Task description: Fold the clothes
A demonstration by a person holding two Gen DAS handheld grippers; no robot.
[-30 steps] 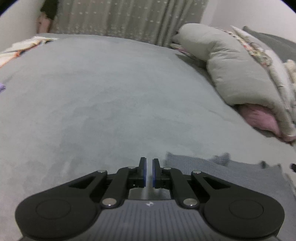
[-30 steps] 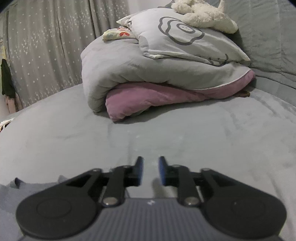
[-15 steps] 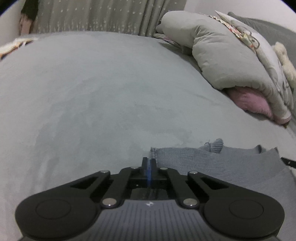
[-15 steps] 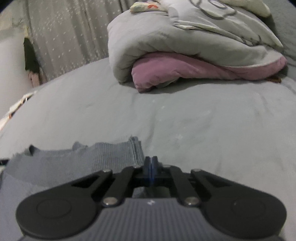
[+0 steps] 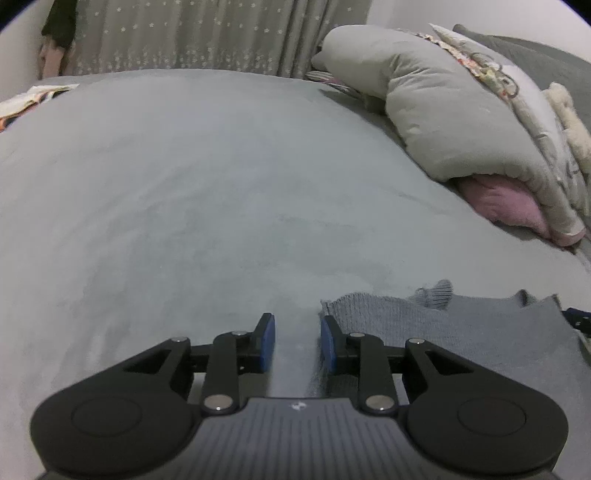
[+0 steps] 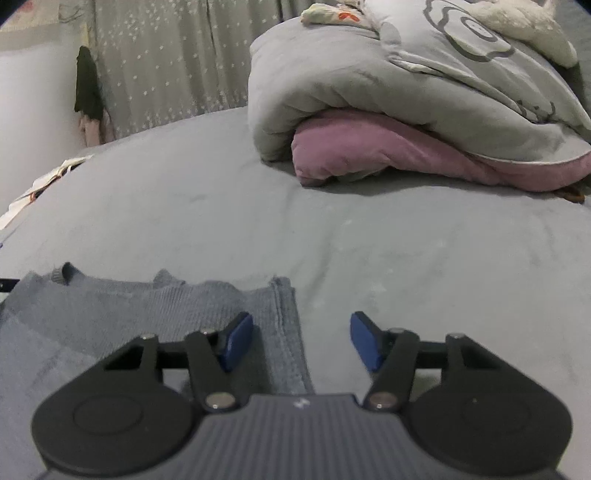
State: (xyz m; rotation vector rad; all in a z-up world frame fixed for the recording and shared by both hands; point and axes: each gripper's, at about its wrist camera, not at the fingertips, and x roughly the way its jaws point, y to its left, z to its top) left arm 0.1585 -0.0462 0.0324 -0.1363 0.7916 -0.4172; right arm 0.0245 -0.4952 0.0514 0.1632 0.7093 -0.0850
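Observation:
A grey knitted garment [image 5: 461,332] lies flat on the grey bed, its folded top edge running across the lower right of the left wrist view. My left gripper [image 5: 297,341] is open at the garment's left corner, with bare bedcover between its blue pads. In the right wrist view the same garment [image 6: 147,310] fills the lower left. My right gripper [image 6: 302,341] stands wide open over the garment's right hem, which runs between its fingers. Neither gripper holds the cloth.
A rolled grey and pink duvet [image 6: 424,110] with a pillow and a plush toy on top lies at the head of the bed [image 5: 184,184]. Star-patterned curtains [image 5: 203,33] hang behind. Papers [image 5: 29,98] lie at the bed's far left edge.
Both grippers were shut on the garment's corners half a second ago. They have now opened and let the cloth go, and it rests flat on the bed.

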